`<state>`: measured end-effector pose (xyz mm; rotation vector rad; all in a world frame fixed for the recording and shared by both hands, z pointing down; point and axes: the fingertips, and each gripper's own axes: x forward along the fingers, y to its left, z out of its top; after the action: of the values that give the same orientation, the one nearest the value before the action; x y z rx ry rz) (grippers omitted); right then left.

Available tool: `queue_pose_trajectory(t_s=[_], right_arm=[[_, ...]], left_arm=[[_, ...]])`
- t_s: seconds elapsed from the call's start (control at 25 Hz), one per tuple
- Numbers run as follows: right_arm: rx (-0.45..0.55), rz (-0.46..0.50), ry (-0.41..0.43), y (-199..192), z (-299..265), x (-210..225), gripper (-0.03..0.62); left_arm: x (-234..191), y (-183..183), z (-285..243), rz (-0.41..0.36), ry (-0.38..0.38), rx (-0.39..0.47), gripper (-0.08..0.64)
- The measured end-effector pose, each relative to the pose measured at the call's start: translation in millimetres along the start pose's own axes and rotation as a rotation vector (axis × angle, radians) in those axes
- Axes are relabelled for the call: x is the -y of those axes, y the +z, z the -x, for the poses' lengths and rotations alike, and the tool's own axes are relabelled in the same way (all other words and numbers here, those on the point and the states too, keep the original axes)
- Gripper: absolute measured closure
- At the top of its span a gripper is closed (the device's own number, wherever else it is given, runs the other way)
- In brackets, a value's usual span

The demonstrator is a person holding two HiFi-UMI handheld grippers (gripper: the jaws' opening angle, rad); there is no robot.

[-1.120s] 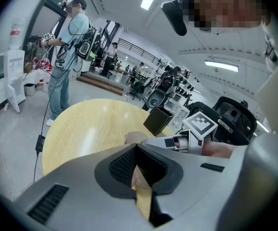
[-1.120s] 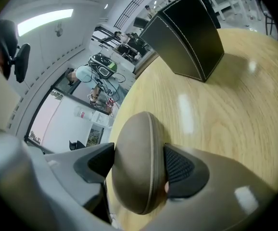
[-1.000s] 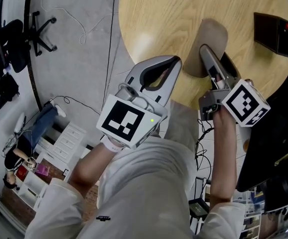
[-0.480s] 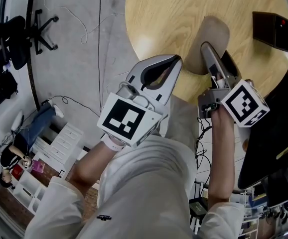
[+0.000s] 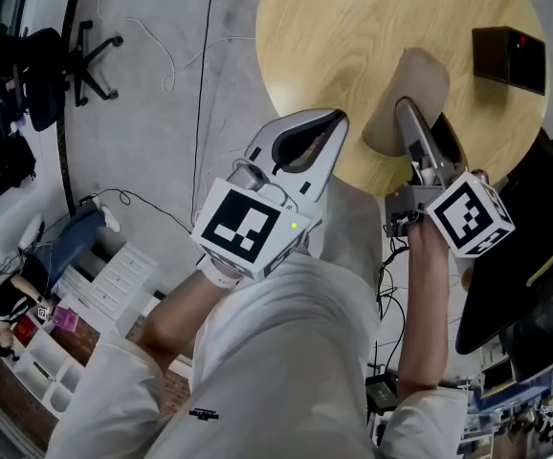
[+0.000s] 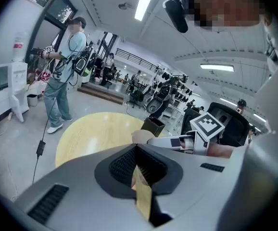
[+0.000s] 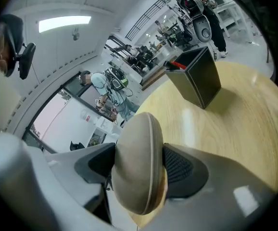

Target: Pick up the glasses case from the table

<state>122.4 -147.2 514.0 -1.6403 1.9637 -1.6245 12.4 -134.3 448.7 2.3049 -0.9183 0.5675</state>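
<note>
The glasses case (image 7: pixel 136 167) is kept clamped between the right gripper's (image 5: pixel 407 108) fingers, unmoved near the desk's (image 5: pixel 334 46) six o'clock edge. The lift seems barely begun. The left gripper's (image 6: pixel 136 152) fingers are pressed together, empty.

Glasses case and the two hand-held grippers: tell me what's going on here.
A person stands at a round wooden table with a hand-held gripper in each hand. The right hand-held gripper has its jaws shut on the beige glasses case, one jaw on each side. Whether the case is clear of the tabletop cannot be told. The left hand-held gripper hangs near the table's edge, jaws together and empty. A dark box sits farther back on the table.
</note>
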Motion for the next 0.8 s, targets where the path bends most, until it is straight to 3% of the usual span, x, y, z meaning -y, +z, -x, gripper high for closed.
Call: queue_pose_trajectory(t_s=[0.24, 0.48, 0.8], right_arm=[[0.037, 0.043, 0.01, 13, 31, -5, 0.262], [0.051, 0.069, 0.011, 23, 24, -20, 0.262], [0.115, 0.095, 0.006, 29, 90, -36, 0.261]], left_arm=[[15, 7, 10, -0.009, 0.018, 0.026, 0.553], [-6, 23, 17, -0.001, 0.048, 0.052, 0.552], [37, 32, 53, -0.018, 0.046, 0.094, 0.552]])
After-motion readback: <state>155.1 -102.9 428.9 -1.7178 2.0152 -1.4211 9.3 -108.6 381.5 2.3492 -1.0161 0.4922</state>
